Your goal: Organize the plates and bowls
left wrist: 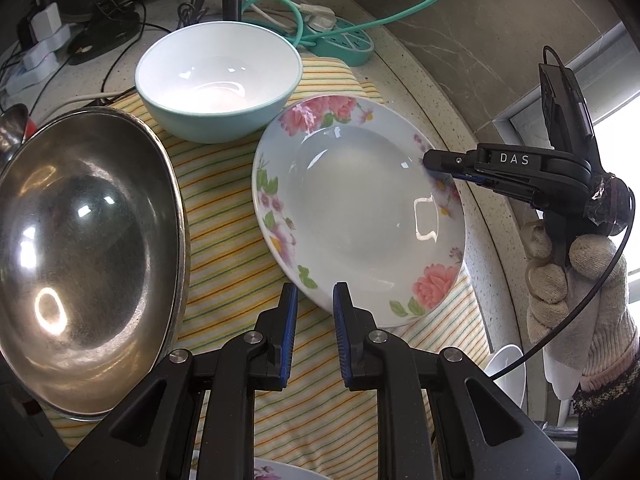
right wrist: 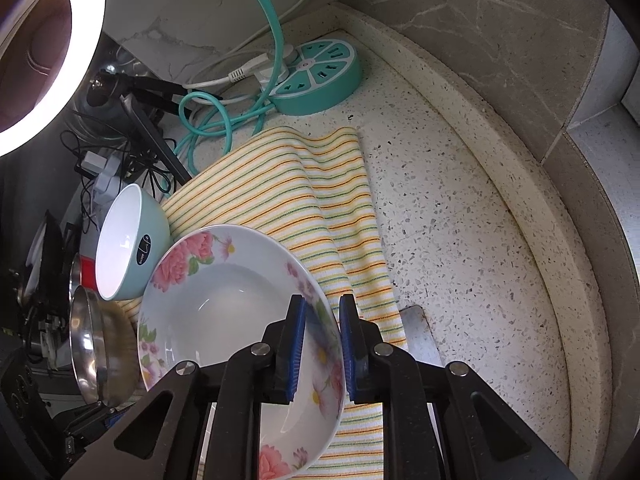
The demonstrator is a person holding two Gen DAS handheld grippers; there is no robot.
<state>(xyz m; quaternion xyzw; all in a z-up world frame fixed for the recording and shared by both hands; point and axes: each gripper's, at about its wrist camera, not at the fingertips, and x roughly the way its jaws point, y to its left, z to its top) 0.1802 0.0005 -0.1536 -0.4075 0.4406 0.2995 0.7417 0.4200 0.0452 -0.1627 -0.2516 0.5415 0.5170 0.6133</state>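
Right tool [right wrist: 322, 344] has its jaws pinched on the floral plate [right wrist: 224, 312] rim. Left tool [left wrist: 315, 320], narrow and empty, hovers just short of it. Past the plate: teal bowl [left wrist: 218, 80], steel bowl [left wrist: 86, 256] on the striped cloth [left wrist: 224, 240]. Nothing looks stacked yet, so mostly still to do.

Ahead of the empty left hand-held gripper [left wrist: 315, 296] lies a floral-rimmed white plate [left wrist: 356, 208]; the right hand-held gripper [left wrist: 430, 162] pinches its far-right rim.

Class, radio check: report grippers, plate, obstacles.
Right gripper clamped on the floral plate rim. Left gripper nearly closed, empty, at its near edge. Teal bowl touching the plate's far side.
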